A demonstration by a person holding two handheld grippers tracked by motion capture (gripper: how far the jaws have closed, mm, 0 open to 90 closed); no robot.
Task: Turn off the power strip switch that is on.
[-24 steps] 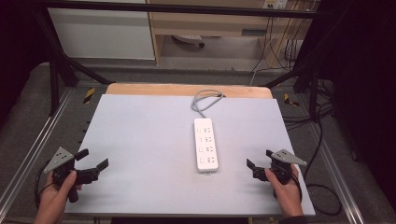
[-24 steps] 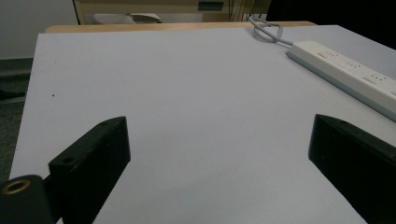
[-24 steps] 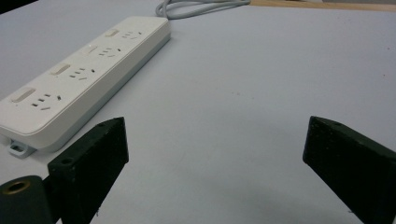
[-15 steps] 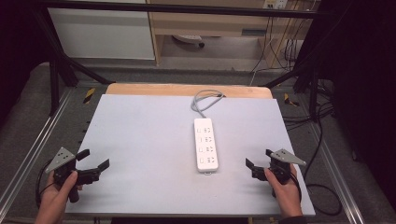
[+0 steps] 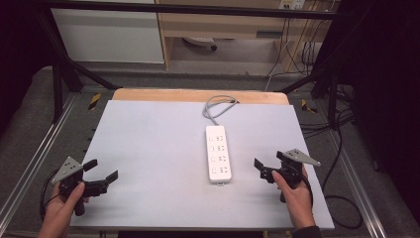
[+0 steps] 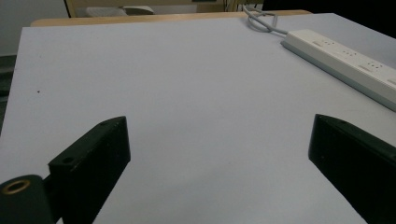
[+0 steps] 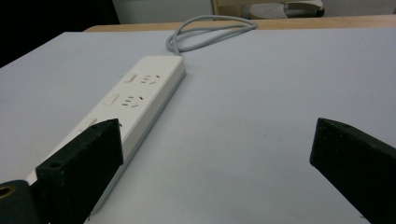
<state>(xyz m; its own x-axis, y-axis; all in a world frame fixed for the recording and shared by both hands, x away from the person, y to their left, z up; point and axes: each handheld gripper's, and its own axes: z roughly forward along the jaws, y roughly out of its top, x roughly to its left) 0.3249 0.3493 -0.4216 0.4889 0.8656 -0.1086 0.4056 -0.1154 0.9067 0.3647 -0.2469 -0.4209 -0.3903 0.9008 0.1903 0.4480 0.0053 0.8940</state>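
Observation:
A white power strip (image 5: pixel 218 153) lies lengthwise in the middle of the pale grey table top (image 5: pixel 153 144), its grey cable (image 5: pixel 218 105) curling off toward the far edge. My left gripper (image 5: pixel 104 168) hovers low at the near left, open, with nothing between its jaws. My right gripper (image 5: pixel 260 170) is just right of the strip's near end, open and empty too. In the left gripper view, the open left gripper (image 6: pixel 219 154) faces bare table, with the strip (image 6: pixel 345 60) at upper right. In the right gripper view, the open right gripper (image 7: pixel 217 154) has the strip (image 7: pixel 140 98) running past its left jaw.
A wooden board edge (image 5: pixel 198 95) shows beyond the far side of the table top. Metal frame rails (image 5: pixel 29 163) run along both sides, and loose cables (image 5: pixel 341 203) lie on the floor to the right. Cabinets (image 5: pixel 109 34) stand behind.

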